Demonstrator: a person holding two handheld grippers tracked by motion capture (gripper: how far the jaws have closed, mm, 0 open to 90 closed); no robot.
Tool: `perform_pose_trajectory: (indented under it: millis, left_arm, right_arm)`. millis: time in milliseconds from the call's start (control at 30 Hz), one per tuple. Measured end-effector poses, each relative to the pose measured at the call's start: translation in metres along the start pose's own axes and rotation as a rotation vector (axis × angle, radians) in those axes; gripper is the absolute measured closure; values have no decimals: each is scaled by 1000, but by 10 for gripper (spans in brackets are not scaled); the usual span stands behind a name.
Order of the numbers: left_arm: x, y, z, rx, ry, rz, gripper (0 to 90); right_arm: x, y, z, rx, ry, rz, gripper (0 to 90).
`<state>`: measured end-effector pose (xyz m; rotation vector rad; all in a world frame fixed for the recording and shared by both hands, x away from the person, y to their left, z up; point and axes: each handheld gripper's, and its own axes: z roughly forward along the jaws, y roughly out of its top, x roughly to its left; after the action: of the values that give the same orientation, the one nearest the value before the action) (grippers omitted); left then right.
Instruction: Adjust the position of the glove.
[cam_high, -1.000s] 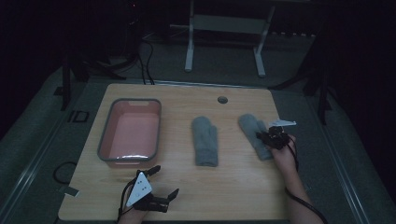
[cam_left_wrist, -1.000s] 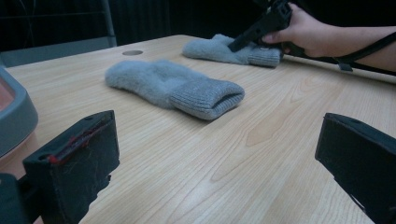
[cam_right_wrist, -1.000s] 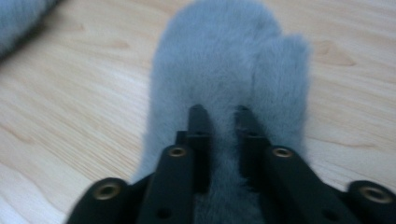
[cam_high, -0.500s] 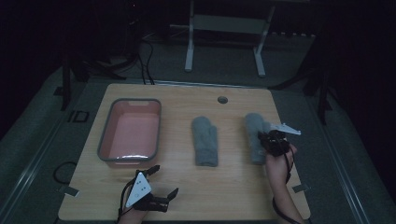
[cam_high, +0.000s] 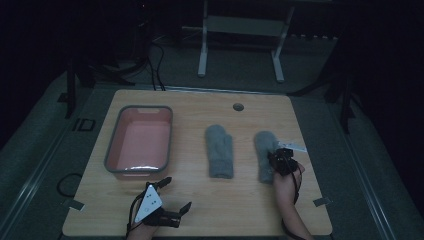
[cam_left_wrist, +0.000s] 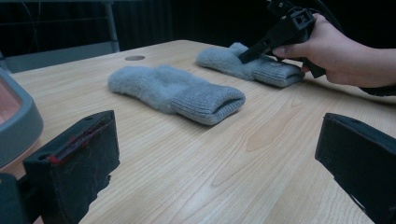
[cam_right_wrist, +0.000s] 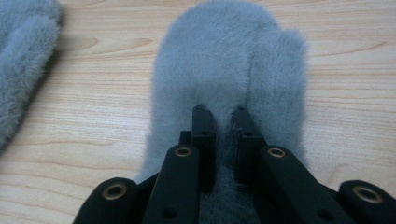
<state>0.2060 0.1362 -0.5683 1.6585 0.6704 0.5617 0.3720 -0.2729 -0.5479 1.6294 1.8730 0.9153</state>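
Pinching the right mitten (cam_right_wrist: 224, 88) in nearly closed right gripper (cam_right_wrist: 219, 119) fingers, we have dragged it nearer the left mitten (cam_high: 219, 150). Left gripper (cam_high: 167, 197) fingers gape empty; tub (cam_high: 113, 150) likely awaits.

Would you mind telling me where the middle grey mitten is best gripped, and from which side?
Probably at the ribbed cuff of the middle mitten. It lies flat with the cuff toward the person, its open edge slightly raised, so the open left gripper could come in low from the near side.
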Motion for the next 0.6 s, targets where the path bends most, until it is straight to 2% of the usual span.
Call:
perform_pose_trajectory:
  millis: [67,100,133,167,233,267,300,433,467,500,600]
  left_arm:
    - [0,0,0,3,0,2,1]
    - [-1,0,0,1,0,5,1]
    - [-1,0,0,1,0,5,1]
    - [0,0,-1,1,1,6,1]
    - [0,0,-1,1,-1,5,1]
    - [0,0,0,3,-2,2,1]
    - [0,0,0,3,-2,2,1]
    - [0,0,0,2,-3,8,1]
    - [0,0,0,4,-2,8,1]
    - [0,0,0,6,-4,5,1]
    - [0,0,0,8,-5,5,1]
  right_arm:
    - [-1,0,-1,-2,9,-7,801]
    - [-2,0,-2,-3,26,-8,757]
    - [-2,0,-2,-3,26,-8,757]
    - [-7,3,-8,-24,70,-13,670]
    - [-9,4,-10,-34,80,-26,636]
    - [-14,8,-17,-61,125,-77,552]
    - [-14,9,-18,-59,129,-98,550]
    - [-21,11,-21,-75,209,-219,506]
    - [-23,10,-21,-80,212,-242,505]
    - [-25,9,-20,-77,211,-260,498]
    - [-31,7,-18,-65,225,-269,486]
